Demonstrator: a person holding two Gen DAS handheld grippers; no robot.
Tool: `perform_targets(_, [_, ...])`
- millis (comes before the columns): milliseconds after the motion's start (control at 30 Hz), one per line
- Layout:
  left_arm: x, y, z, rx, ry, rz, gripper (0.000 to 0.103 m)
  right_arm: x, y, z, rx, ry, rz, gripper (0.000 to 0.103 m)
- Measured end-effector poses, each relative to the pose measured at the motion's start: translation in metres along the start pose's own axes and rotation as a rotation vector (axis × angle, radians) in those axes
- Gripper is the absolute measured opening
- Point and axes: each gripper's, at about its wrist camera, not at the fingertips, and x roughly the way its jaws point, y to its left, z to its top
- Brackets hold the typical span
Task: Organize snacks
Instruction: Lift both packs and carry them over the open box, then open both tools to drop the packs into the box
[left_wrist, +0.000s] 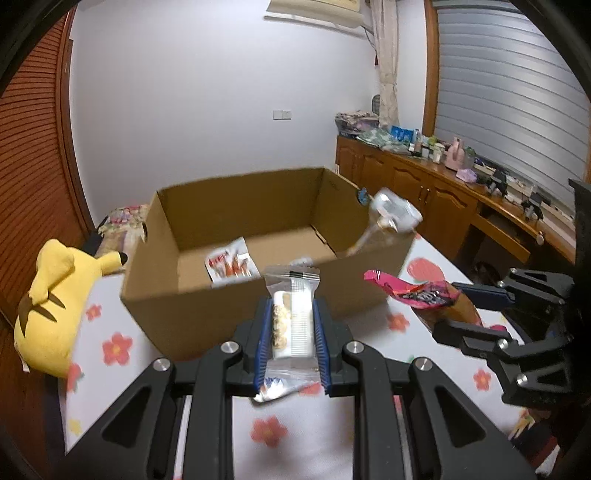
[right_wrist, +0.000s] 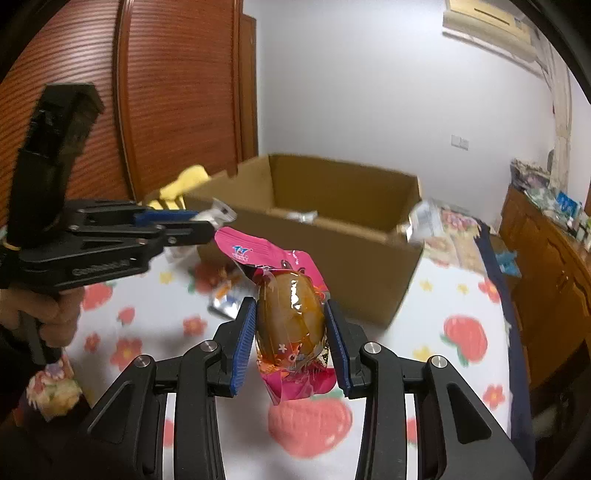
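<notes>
My left gripper (left_wrist: 291, 314) is shut on a clear cracker packet (left_wrist: 293, 321) and holds it above the bed, just before the open cardboard box (left_wrist: 229, 291). My right gripper (right_wrist: 291, 317) is shut on a pink packet with a brown egg (right_wrist: 290, 317), also in front of the box (right_wrist: 332, 258). In the left wrist view the right gripper (left_wrist: 476, 306) and its pink packet (left_wrist: 413, 293) show at the right. In the right wrist view the left gripper (right_wrist: 207, 227) shows at the left. A red and white packet (left_wrist: 231, 264) lies inside the box.
A yellow plush toy (left_wrist: 51, 302) lies left of the box on the flowered sheet (left_wrist: 118, 350). A clear packet (left_wrist: 391, 216) rests on the box's right rim. A small packet (right_wrist: 225, 306) lies on the sheet. A wooden sideboard (left_wrist: 424, 188) stands at the right.
</notes>
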Motion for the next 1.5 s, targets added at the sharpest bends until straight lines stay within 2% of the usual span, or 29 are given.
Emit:
perform_targets(300, [0.028,0.029,0.035,-0.01,-0.018,0.033,0.021,0.018,-0.008,0.043,-0.032,-0.052,0.023,0.037])
perform_targets(533, [0.057,0.045,0.042,-0.031,0.011,0.043,0.021,0.045,-0.02,0.064,-0.029,-0.052,0.024,0.037])
perform_targets(800, [0.071,0.053,0.044,-0.03,0.023,0.047,0.024,0.067,-0.023,0.085,-0.039,-0.061,0.025,0.037])
perform_targets(1267, [0.056,0.051,0.032,-0.022,0.014,0.033,0.033,0.116,-0.033,0.094,-0.024,0.006,-0.02,0.037])
perform_targets(1500, [0.051,0.052,0.027,-0.027,0.018,0.02,0.035,0.123,-0.035,0.086,-0.004,0.029,-0.034,0.037])
